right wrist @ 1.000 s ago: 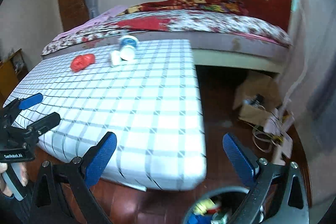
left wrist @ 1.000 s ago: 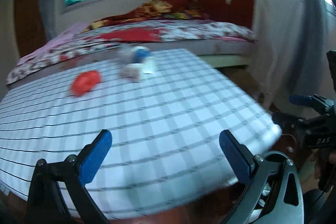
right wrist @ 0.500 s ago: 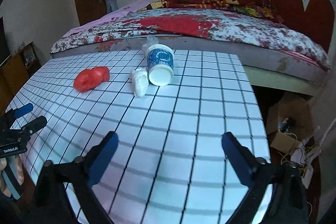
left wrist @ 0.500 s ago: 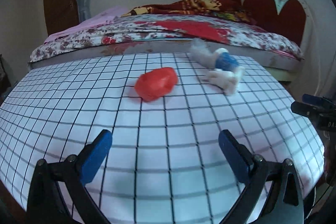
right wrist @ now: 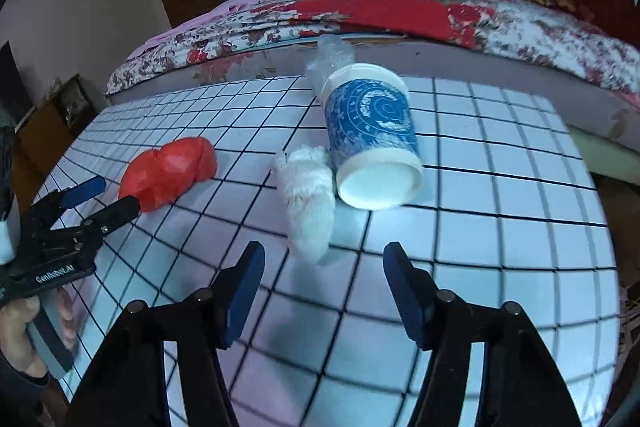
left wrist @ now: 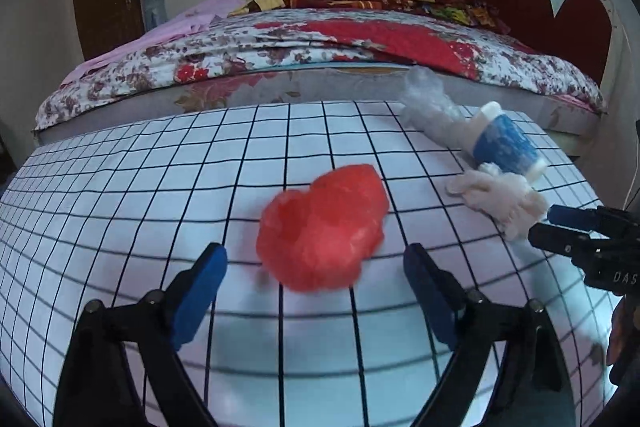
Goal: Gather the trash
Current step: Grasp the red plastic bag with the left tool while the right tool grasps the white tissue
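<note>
Both grippers gape empty, so pinch your left gripper (left wrist: pixel 314 269) mid-bulge on that light, squishy red wad (left wrist: pixel 322 227) at 12 o'clock.

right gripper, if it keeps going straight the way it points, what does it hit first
Most likely the white crumpled tissue, which lies just ahead of the open jaws of the right gripper, slightly left of centre. The blue paper cup lies beside and beyond it. Depth is hard to judge.

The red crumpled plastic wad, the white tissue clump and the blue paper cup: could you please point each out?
red crumpled plastic wad (left wrist: pixel 322 227), left wrist view, its centre.
white tissue clump (right wrist: pixel 308 199), right wrist view, its middle.
blue paper cup (right wrist: pixel 370 123), right wrist view, its printed side.
</note>
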Demonstrator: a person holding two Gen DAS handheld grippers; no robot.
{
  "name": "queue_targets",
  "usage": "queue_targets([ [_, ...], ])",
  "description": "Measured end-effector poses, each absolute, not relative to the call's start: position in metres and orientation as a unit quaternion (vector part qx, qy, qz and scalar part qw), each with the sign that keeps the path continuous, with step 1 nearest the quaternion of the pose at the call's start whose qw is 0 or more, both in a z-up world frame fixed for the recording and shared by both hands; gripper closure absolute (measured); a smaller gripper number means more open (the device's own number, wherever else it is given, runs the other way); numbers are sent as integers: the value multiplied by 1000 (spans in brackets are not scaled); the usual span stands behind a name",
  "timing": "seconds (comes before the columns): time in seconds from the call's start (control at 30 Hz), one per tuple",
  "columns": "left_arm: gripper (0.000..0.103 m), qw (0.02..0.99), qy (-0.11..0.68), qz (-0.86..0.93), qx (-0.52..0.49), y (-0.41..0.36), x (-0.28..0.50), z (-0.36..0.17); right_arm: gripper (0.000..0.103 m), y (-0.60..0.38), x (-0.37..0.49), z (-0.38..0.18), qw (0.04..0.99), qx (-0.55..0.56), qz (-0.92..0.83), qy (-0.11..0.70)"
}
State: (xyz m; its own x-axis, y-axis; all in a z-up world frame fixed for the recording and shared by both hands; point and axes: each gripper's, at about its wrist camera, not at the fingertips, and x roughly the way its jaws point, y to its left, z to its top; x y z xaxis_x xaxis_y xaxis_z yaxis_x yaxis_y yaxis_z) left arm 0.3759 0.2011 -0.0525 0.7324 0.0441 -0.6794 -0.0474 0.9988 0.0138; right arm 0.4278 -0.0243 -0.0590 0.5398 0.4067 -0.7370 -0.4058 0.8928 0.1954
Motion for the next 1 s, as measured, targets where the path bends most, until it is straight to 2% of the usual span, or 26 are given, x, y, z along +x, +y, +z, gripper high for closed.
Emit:
queue_targets([
  [0.1, 13, 927, 373, 29, -11, 208, 388, -57, 52, -22, 436, -62, 873, 12, 236, 427],
  [0.17, 16, 926, 376, 25, -9, 208, 394, -58, 54, -20, 439, -62, 872, 19, 239, 427],
  [0.23, 22, 923, 383, 16, -8, 205, 399, -60, 59, -17, 443, -63, 869, 21, 242, 430],
  [0.27, 25, 921, 389, 11, -8, 203, 402, -61, 65, -16, 444, -65, 869, 21, 243, 431],
  [0.33, 48, 915, 403, 0, -9, 200, 406, -65, 74, -14, 445, -68, 864, 22, 245, 438],
  [0.4, 63, 909, 416, -12, -11, 196, 407, -70, 81, -14, 444, -68, 864, 22, 245, 439],
  [0.43, 71, 911, 412, -14, -10, 195, 404, -70, 83, -14, 442, -67, 865, 22, 245, 438],
  [0.5, 77, 914, 405, -20, -12, 194, 397, -68, 86, -15, 435, -65, 868, 17, 245, 431],
  [0.63, 80, 923, 385, -18, -4, 190, 373, -60, 88, -17, 417, -60, 875, 1, 249, 415],
  [1.0, 81, 936, 352, -11, 17, 166, 319, -37, 88, -30, 365, -36, 892, -9, 239, 385],
])
